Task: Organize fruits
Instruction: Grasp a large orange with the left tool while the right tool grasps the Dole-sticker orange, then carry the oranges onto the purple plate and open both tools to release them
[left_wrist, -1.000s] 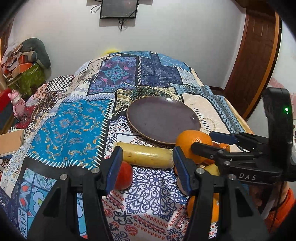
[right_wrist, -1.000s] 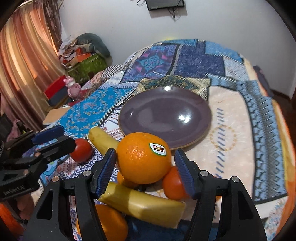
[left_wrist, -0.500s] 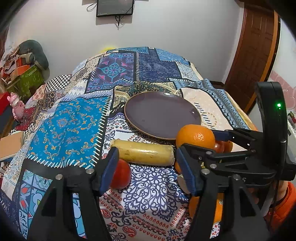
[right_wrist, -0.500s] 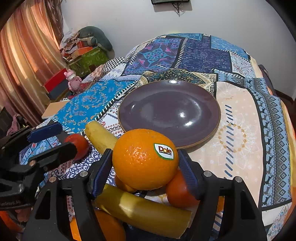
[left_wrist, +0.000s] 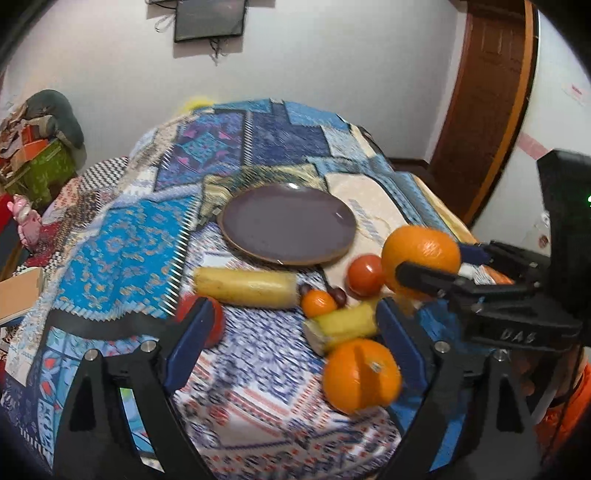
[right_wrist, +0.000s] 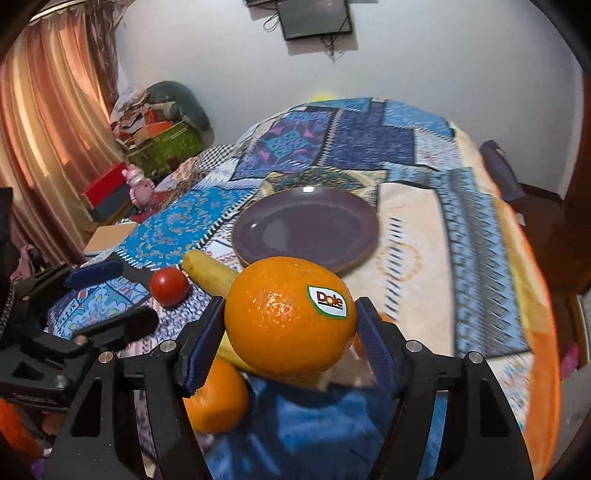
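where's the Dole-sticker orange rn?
The Dole orange sits clamped in the right gripper, centre of the right wrist view, held above the fruit pile, just short of the empty purple plate.

Your left tongs (left_wrist: 291, 328) are black printed frames with blue pads (left_wrist: 186, 341) and shiny silver screws at the pivots. Same build on your right tongs (right_wrist: 290, 332): black arms, blue pads (right_wrist: 373, 343), silver screws. From the left camera its side has raised "DAS" lettering and a green light. Your sleeve (left_wrist: 565, 413) is orange.
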